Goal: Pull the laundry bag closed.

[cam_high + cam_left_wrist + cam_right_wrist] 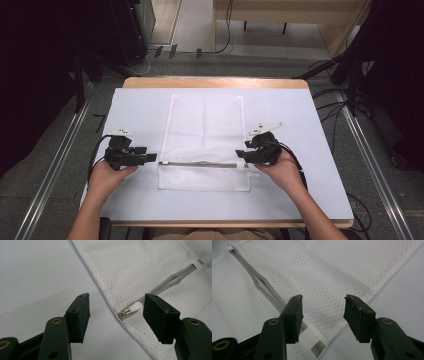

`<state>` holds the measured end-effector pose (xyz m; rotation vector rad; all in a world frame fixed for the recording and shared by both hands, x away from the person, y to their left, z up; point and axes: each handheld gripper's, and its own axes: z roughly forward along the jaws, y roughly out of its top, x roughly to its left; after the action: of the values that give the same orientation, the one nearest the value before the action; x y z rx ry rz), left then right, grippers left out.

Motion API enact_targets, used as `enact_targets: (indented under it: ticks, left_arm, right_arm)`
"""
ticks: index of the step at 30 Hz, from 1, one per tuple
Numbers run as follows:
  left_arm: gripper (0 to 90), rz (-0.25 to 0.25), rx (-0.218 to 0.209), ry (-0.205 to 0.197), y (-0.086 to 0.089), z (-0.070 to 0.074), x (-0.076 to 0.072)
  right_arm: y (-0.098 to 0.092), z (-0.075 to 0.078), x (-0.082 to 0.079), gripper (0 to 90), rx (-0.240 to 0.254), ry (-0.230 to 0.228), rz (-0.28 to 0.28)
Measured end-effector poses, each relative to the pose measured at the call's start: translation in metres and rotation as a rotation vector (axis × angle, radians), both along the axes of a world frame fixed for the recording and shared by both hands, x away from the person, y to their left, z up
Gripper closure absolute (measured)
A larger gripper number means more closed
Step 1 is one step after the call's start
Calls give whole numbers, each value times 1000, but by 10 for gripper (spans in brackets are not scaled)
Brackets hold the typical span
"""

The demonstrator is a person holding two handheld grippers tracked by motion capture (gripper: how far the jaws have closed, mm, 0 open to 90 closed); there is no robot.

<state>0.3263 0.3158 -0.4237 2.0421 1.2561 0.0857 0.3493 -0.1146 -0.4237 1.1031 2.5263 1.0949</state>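
Note:
A white mesh laundry bag [205,137] lies flat on the table's middle, with a grey zipper [200,164] running across near its front edge. The white zipper pull [133,306] sits at the bag's left end, between my left gripper's [116,312] open jaws. That left gripper [149,157] hovers just off the bag's left edge. At the right end of the zipper [265,288], my right gripper [241,154] stands open over the bag's corner [322,316], nothing held. The zipper gapes slightly partway along.
A pale grey-white mat [135,110] covers the wooden table [215,82]. Cables trail from both grippers. Dark equipment and floor rails flank the table on either side.

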Motion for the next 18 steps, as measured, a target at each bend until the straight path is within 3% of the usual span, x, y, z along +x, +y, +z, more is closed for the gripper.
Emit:
enact_targets:
  ticks: [8,10,18]
  left_arm:
    - [387,9,-17,9,4,1,-1]
    - [388,-2,-26,9,4,4,-3]
    - [410,-25,-4,9,4,3,-6]
  right_arm:
    - [20,1,0,529,-1,-8,52]
    - [24,0,0,535,15,8,60]
    - [42,1,0,565,13,-3,96]
